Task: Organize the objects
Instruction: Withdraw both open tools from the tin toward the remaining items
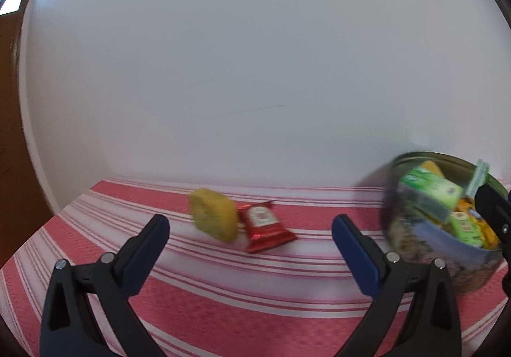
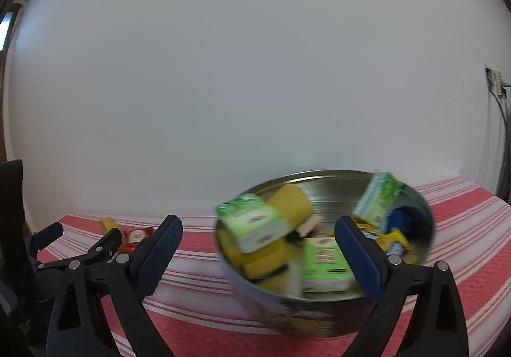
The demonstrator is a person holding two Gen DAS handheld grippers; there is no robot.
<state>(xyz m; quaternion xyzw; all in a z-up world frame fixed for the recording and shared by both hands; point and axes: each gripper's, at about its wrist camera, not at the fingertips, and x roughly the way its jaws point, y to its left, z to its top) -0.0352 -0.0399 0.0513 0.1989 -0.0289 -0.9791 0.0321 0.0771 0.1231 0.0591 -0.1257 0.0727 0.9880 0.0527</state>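
A yellow sponge (image 1: 213, 218) and a red snack packet (image 1: 265, 226) lie side by side on the red-and-white striped cloth (image 1: 223, 299), ahead of my open left gripper (image 1: 250, 229), which holds nothing. The round metal tin (image 2: 412, 197) holds green cartons (image 2: 255, 223), yellow sponges (image 2: 292, 202) and small packets. My right gripper (image 2: 258, 235) stands open just in front of the tin, empty, its right finger over the rim. In the left wrist view the tin (image 1: 428, 258) sits at the right. The sponge (image 2: 108, 223) and packet (image 2: 135, 237) show far left in the right wrist view.
A plain white wall (image 1: 255, 69) rises right behind the table's far edge. A wall socket with cables (image 2: 496, 82) is at the far right. The left gripper (image 2: 80, 245) appears at the left of the right wrist view. A brown wooden door (image 1: 9, 133) stands left.
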